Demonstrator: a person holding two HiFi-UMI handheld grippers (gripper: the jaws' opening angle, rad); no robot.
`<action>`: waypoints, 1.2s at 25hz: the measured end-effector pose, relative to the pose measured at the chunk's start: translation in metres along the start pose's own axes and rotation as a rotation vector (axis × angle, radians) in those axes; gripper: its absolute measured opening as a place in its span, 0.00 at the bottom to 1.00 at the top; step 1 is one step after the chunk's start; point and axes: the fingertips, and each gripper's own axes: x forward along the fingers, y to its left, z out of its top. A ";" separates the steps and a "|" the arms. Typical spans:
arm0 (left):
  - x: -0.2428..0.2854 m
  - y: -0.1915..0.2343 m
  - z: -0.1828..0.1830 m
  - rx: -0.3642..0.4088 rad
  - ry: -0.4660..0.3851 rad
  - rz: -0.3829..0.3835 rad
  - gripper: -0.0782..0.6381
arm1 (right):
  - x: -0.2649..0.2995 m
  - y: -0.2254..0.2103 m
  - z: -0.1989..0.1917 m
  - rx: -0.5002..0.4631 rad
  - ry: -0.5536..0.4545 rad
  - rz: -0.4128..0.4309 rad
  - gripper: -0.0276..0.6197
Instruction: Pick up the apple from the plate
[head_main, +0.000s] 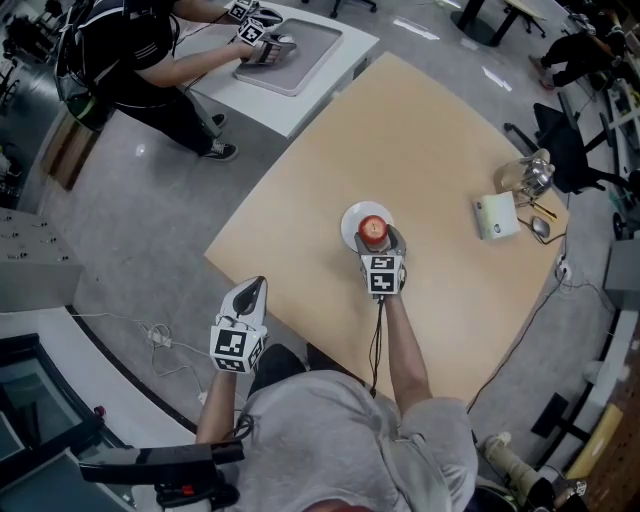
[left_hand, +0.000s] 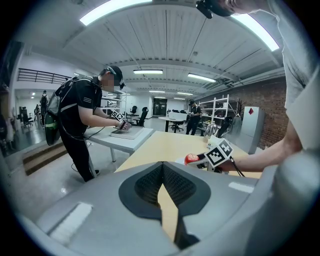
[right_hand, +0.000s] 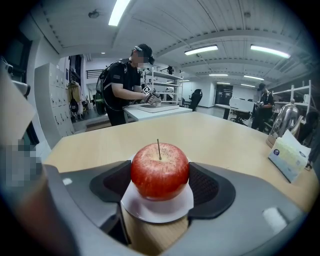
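Observation:
A red apple with a thin stem stands upright on a small white plate near the middle of the tan table. My right gripper reaches it from the near side. In the right gripper view the apple fills the gap and both dark pads touch its sides, while it rests on the plate. My left gripper hangs off the table's near-left edge, shut and empty, its pads meeting at the tips. The left gripper view also catches the apple.
At the table's right side sit a tissue box, a metal kettle and a mouse. Another person works with grippers over a grey tray on a white table at the far left. A cable lies on the floor.

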 end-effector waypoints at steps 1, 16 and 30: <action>0.000 0.000 0.000 0.001 -0.001 0.000 0.14 | 0.000 0.000 0.000 0.001 0.000 -0.002 0.61; -0.013 -0.008 0.002 0.013 -0.018 -0.006 0.14 | -0.021 -0.003 0.015 0.010 -0.045 -0.020 0.61; -0.025 -0.027 0.002 0.031 -0.043 -0.053 0.14 | -0.063 -0.011 0.011 0.033 -0.077 -0.062 0.61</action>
